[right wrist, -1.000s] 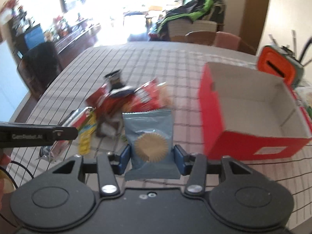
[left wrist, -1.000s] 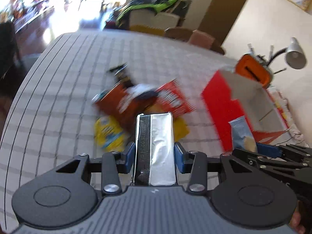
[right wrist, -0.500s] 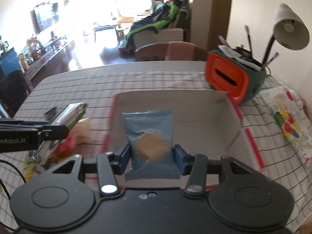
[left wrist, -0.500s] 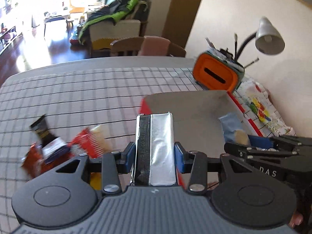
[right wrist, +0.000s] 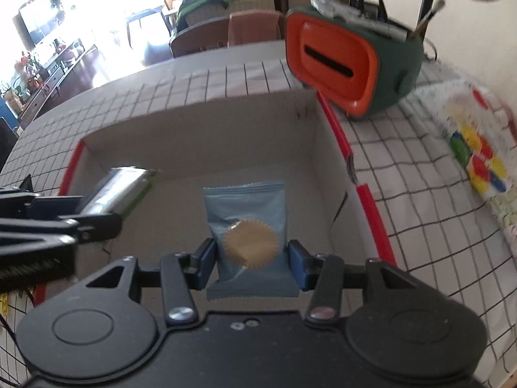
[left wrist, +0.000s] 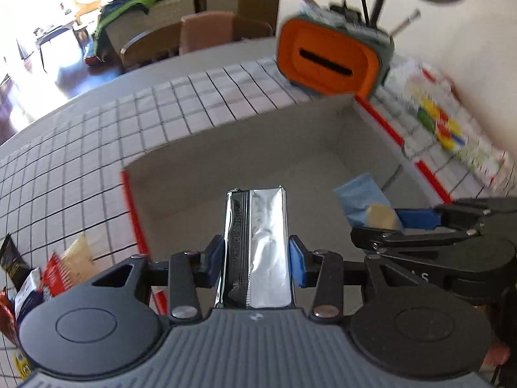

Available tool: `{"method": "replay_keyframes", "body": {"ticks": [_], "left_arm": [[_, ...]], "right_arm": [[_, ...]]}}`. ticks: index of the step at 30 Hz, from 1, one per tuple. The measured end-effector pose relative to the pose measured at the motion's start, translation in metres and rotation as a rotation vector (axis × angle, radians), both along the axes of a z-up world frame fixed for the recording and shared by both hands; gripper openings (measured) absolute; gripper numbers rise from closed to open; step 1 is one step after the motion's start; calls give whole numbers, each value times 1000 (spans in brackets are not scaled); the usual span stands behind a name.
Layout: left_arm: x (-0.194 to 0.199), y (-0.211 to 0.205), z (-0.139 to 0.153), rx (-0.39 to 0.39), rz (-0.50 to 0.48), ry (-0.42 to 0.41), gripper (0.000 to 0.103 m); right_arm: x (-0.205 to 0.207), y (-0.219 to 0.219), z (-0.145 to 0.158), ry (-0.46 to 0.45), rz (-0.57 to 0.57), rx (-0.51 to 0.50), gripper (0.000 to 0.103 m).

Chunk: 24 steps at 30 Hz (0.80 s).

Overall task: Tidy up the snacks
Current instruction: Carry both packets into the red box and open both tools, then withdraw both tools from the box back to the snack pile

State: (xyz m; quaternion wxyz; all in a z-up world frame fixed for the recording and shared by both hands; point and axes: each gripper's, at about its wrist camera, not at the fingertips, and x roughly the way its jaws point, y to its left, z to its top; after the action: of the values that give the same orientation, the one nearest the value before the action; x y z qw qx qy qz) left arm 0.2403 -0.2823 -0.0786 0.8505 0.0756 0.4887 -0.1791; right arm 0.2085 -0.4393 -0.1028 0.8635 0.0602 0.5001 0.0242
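Two snack packets held over the open red box

A silver foil packet point(left wrist: 257, 245) is pinched upright by the left tongs point(left wrist: 257, 258), and a blue biscuit packet point(right wrist: 248, 236) is pinched by the right tongs point(right wrist: 250, 263); both are held above the grey inside of the red box point(right wrist: 336, 132) on the checked bench point(left wrist: 97, 148). More snacks point(left wrist: 48, 274) are seen heaped left of the box, and an orange-fronted holder point(right wrist: 336, 61) is seen just beyond its far right corner.
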Motion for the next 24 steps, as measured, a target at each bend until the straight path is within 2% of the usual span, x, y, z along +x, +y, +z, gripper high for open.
{"method": "replay_keyframes", "body": {"ticks": [5,12,19,24], "left_arm": [[8,-17,-19,103,-21,51,42],[12,-23,-32,171,-10,68,42],[2,-13,-28,111,6,71,42],[-9,-2,-14,62,21,41,42]], "right_arm": [[7,1,-13,29,15,-24,47],[4,9,-24,82,37,-43,47],[-5,12,-22,81,56,-48,47],[-11,10,-12,51,39,-29,48]]}}
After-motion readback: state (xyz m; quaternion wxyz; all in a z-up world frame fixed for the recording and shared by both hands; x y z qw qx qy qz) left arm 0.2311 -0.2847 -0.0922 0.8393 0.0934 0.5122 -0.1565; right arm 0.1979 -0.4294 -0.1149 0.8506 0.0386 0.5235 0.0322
